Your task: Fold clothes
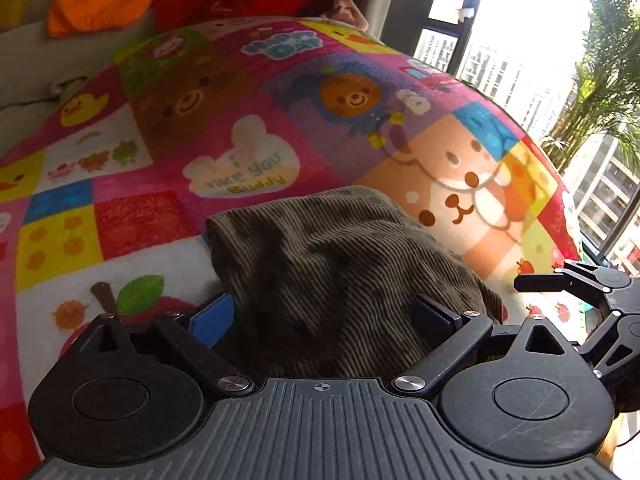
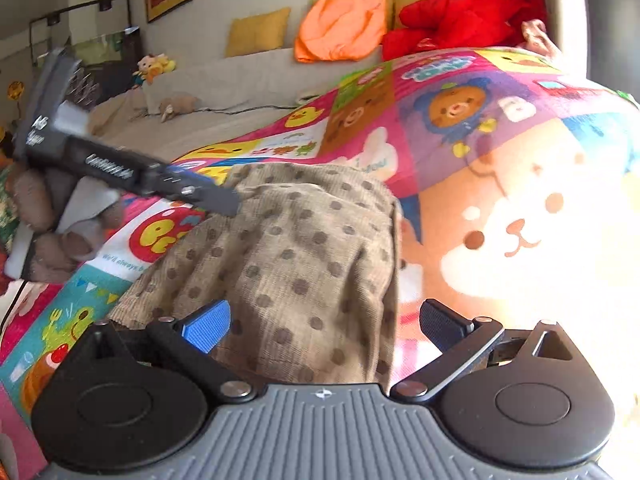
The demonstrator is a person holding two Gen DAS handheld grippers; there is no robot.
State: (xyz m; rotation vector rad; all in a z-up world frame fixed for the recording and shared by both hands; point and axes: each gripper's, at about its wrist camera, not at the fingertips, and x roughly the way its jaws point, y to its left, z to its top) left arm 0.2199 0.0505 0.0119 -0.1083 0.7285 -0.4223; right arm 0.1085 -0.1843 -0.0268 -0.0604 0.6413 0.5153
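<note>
A brown corduroy garment with dark dots (image 1: 336,264) lies bunched on a colourful cartoon blanket (image 1: 168,136). My left gripper (image 1: 324,316) is open, its blue-padded fingers (image 1: 212,318) straddling the near part of the cloth. In the right wrist view the same garment (image 2: 304,264) lies folded over, and my right gripper (image 2: 324,324) is open with its left finger (image 2: 206,326) over the cloth's near edge. The left gripper (image 2: 216,200) shows there at the garment's far left corner. The right gripper (image 1: 536,282) shows at the right edge of the left wrist view.
The blanket (image 2: 500,152) covers a bed. An orange plush (image 2: 344,20), a red plush (image 2: 460,20) and a yellow cushion (image 2: 256,32) sit at the back. A bright window with a palm plant (image 1: 608,64) is on the right.
</note>
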